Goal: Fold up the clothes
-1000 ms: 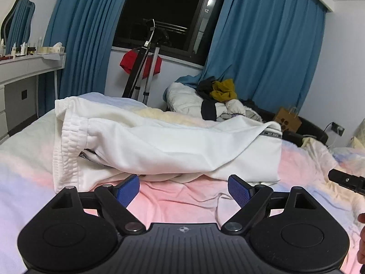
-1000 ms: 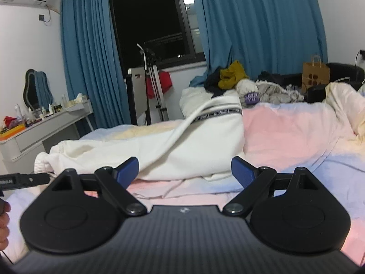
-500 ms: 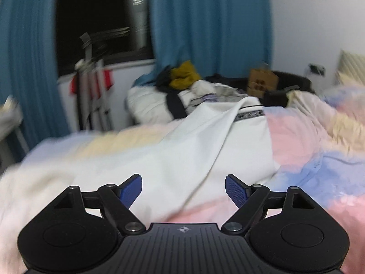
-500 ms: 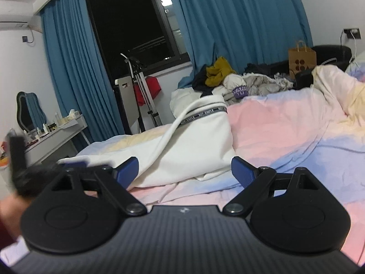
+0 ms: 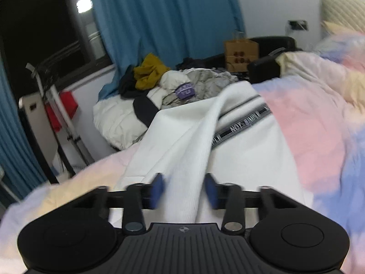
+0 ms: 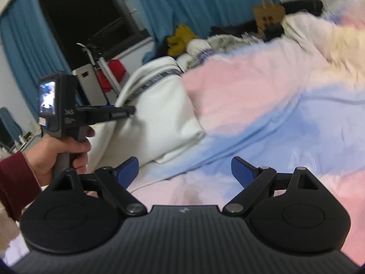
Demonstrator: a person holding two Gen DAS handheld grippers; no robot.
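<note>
Fabric of the white garment (image 5: 248,159) on the bed (image 5: 319,123) runs straight ahead, one ridge between my left claw (image 5: 184,190), narrowed around it, grip uncertain; my right claw (image 6: 184,171) gapes empty, further off.

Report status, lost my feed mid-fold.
Left gripper closing around white garment fold, blurred. Right gripper open, empty, over duvet. Nothing in the way.
</note>
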